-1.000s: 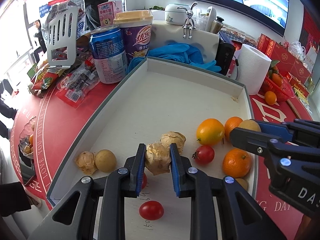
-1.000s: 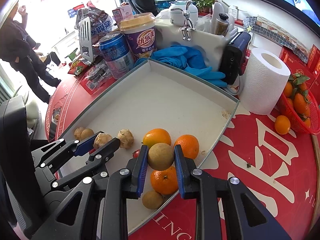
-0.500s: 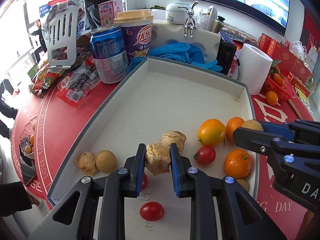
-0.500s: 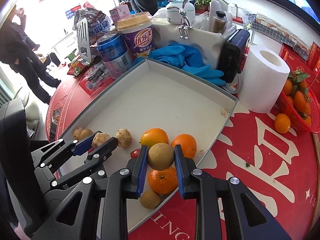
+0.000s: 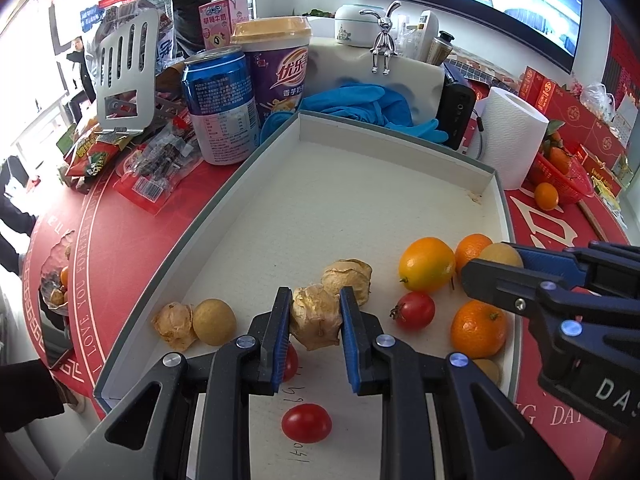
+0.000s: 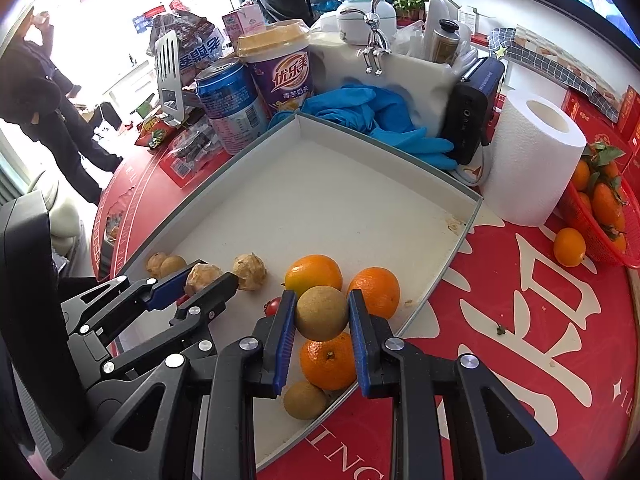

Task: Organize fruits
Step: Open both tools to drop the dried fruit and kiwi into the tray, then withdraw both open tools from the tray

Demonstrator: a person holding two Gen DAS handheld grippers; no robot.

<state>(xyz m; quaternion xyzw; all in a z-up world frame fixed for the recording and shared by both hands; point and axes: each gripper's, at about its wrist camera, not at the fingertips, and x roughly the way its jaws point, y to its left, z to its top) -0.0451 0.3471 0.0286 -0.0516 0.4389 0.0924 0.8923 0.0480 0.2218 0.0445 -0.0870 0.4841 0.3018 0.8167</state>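
Fingers point(image 5: 280, 336) of the left gripper point(image 5: 315, 334) were clamped on a papery husked fruit point(image 5: 316, 316), held just above the tray point(image 5: 400, 148) floor w/ a second husked fruit point(image 5: 347, 280) right behind it. Right gripper point(image 6: 321, 342) gripped a round brown longan point(image 6: 321, 313) over the tray's near-right corner, an orange point(image 6: 328, 364) beneath it. Cherry tomato point(image 5: 306, 423) lay near, under the left gripper; another tomato point(image 5: 414, 310) sat to the right. Blue can point(image 5: 220, 104) & purple cup point(image 5: 276, 68) stood beyond the far-left rim.
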